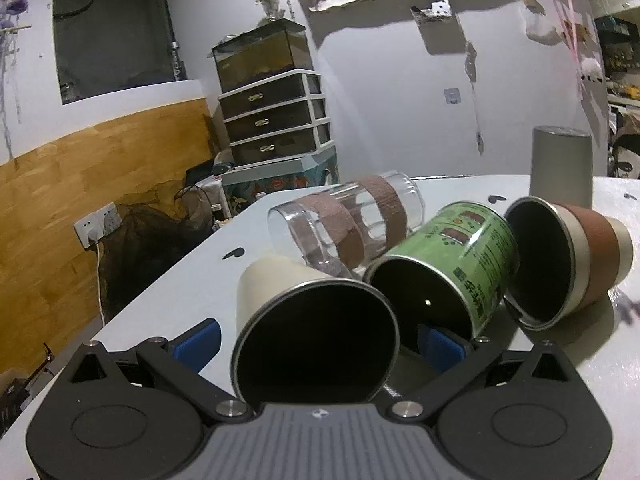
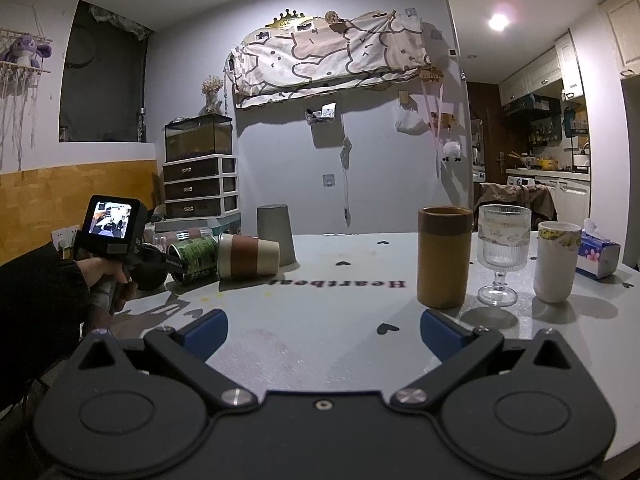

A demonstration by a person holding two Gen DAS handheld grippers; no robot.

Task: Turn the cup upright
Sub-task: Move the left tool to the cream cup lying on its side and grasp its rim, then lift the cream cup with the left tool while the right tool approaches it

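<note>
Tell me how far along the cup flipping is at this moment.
Done: three cups stand upright, the brown tumbler, stemmed glass and white cup. In hand: the open left gripper straddles the lying cream cup; its fingers have not closed. Left: the clear glass, green can and brown-banded cup lie sideways; the grey cup looks inverted. The right gripper is open, empty.

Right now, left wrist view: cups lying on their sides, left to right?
cream cup → clear glass → green can → brown-banded cup. The cream cup sits between the open left gripper fingers.
</note>
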